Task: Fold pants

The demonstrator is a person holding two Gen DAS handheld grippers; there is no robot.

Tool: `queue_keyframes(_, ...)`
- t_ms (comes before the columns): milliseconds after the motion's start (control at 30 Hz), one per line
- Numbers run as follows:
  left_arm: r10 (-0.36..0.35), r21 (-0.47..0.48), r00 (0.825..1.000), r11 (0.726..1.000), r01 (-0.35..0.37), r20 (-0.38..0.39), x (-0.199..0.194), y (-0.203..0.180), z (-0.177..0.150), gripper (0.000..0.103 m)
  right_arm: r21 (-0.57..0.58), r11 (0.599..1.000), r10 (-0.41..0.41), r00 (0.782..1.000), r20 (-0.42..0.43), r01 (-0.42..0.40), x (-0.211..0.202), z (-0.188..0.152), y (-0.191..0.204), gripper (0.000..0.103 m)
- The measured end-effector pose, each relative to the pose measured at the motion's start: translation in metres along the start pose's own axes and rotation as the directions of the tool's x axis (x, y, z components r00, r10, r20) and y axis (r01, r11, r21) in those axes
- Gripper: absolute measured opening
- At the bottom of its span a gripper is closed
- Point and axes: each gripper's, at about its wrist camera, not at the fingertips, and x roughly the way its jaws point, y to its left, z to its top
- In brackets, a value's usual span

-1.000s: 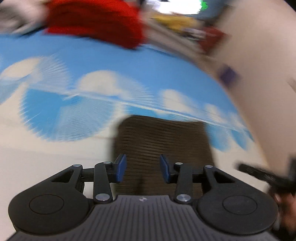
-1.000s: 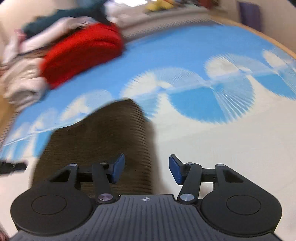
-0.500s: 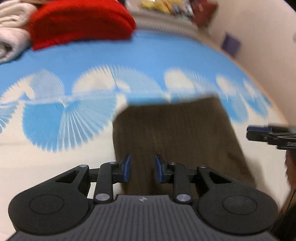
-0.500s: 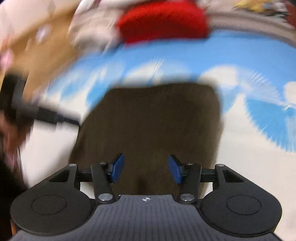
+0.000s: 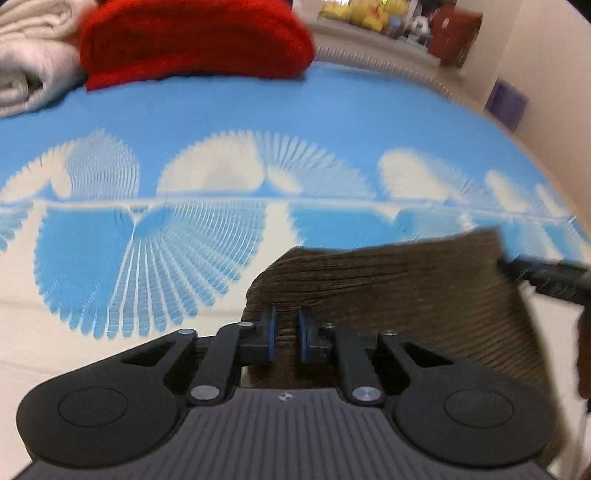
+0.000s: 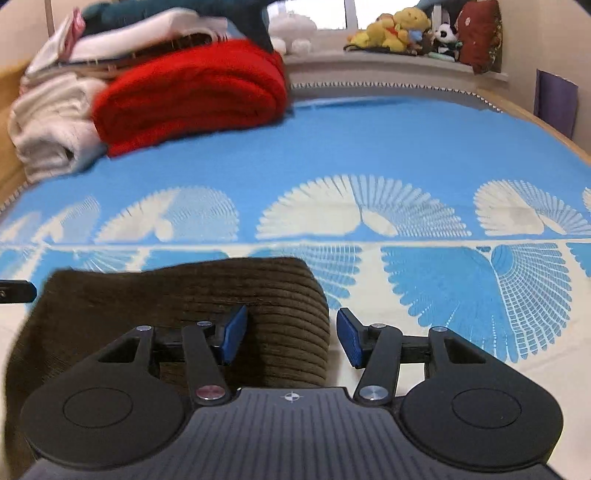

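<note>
Left wrist view, left to right: cream folded blanket (image 5: 26, 70) at the far left edge of the bed; red folded knit (image 5: 192, 40) just beside it, both on the blue bedspread (image 5: 229, 107) with its band of white fan motifs; left gripper (image 5: 284, 338) low in the foreground, jaws drawn narrow after just closing, a ridge of the brown ribbed pants (image 5: 399, 284) pinched between the blue pads (image 5: 271, 334) at the garment's left edge; pants folded into a compact block on the cream lower part of the bedspread, stretching rightward; black tip of the right gripper (image 5: 546, 277) at the pants' far right corner, blurred; purple box (image 5: 506, 103) against the wall beyond. Right wrist view, left to right: stack of folded laundry with the cream blanket (image 6: 51, 129) and red knit (image 6: 192, 92) at the back left; black tip of the left gripper (image 6: 14, 291) at the left edge of the pants (image 6: 177, 291); right gripper (image 6: 291, 338) in the foreground, jaws standing apart, left pad (image 6: 234, 334) over the fabric, right pad (image 6: 351, 341) beyond the pants' right edge, over the bedspread (image 6: 369, 147), neither seen pressing on cloth; plush toys (image 6: 391, 26) on the sill at the back right.
</note>
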Motion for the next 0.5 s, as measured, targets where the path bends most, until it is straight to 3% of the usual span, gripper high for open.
queue_keyframes(267, -0.006, -0.033, 1.0, 0.999, 0.007, 0.026, -0.012, 0.008, 0.011, 0.014, 0.077, 0.997, -0.006, 0.998, -0.063, 0.01, 0.016, 0.002, -0.003, 0.056)
queue_keyframes(400, -0.065, -0.051, 0.994, 0.996, 0.07, 0.088, -0.037, 0.011, 0.011, 0.016, 0.132, 0.991, 0.009, 0.999, 0.034, -0.013, -0.014, 0.008, -0.005, 0.053)
queue_keyframes(467, -0.044, -0.044, 0.999, 0.998, 0.045, 0.022, -0.024, 0.011, 0.007, 0.017, 0.09, 0.996, -0.007, 0.997, 0.077, 0.0, -0.025, 0.01, -0.002, 0.053)
queue_keyframes(500, -0.019, -0.037, 0.999, 0.999, 0.017, -0.049, -0.013, 0.012, 0.003, 0.02, 0.064, 0.997, -0.043, 0.998, 0.037, 0.041, -0.021, 0.008, -0.001, 0.053)
